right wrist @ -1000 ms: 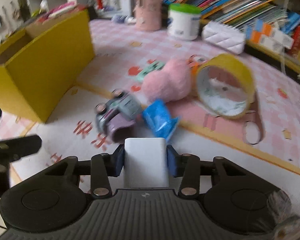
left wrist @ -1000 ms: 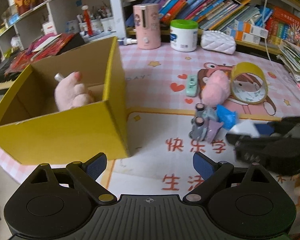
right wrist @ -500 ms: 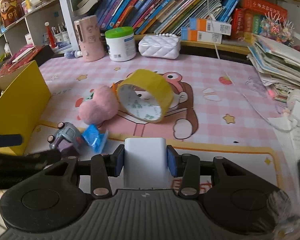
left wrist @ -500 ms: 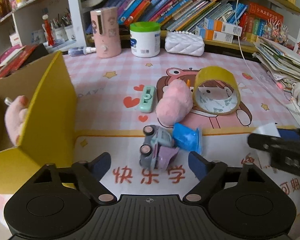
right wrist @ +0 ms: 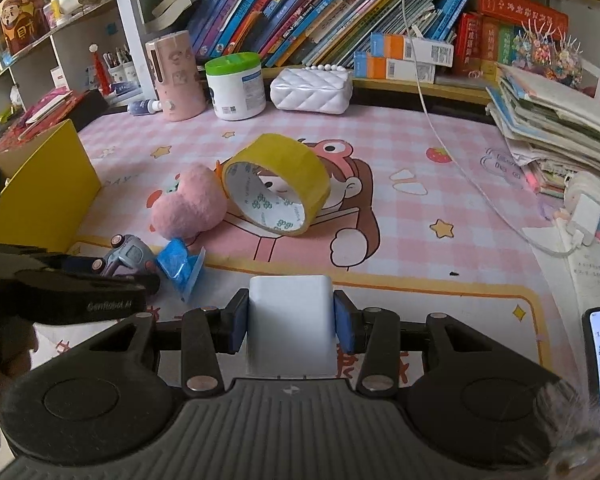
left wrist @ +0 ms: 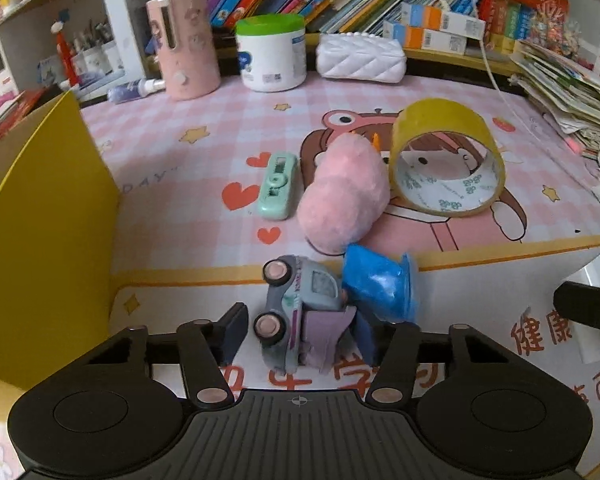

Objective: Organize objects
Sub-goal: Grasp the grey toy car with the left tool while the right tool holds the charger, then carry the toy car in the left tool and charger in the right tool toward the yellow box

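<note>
My left gripper (left wrist: 300, 334) points down at the mat, its jaws closing around the toy car (left wrist: 300, 312). The car lies on its side between the two blue pads. The right pad appears to meet the car's lilac part. A narrow gap remains at the left pad, so the grip is not yet complete.

Left wrist view, left to right:
- Yellow box (left wrist: 48, 216): at 9 o'clock from the car, open-topped, standing on the mat.
- Mint-green correction tape (left wrist: 278, 186): at 12 o'clock from the car, flat on the pink check, apart from the car.
- Pink plush toy (left wrist: 346, 196): at 1 o'clock from the car, resting against the yellow tape roll (left wrist: 446, 160).
- Blue packet (left wrist: 380, 284): at 2 o'clock, touching the car's upper end.
- Tape roll: stands tilted on its edge, open side toward the camera.

My right gripper (right wrist: 291, 322) holds a white charger block (right wrist: 290, 324). Both pads press on its sides and the block stands upright between them. In the right wrist view my left gripper (right wrist: 80, 286) sits at 9 o'clock, over the car (right wrist: 130, 258). The plush toy (right wrist: 188, 206) and tape roll (right wrist: 276, 188) lie at 11 and 12 o'clock from the block.
</note>
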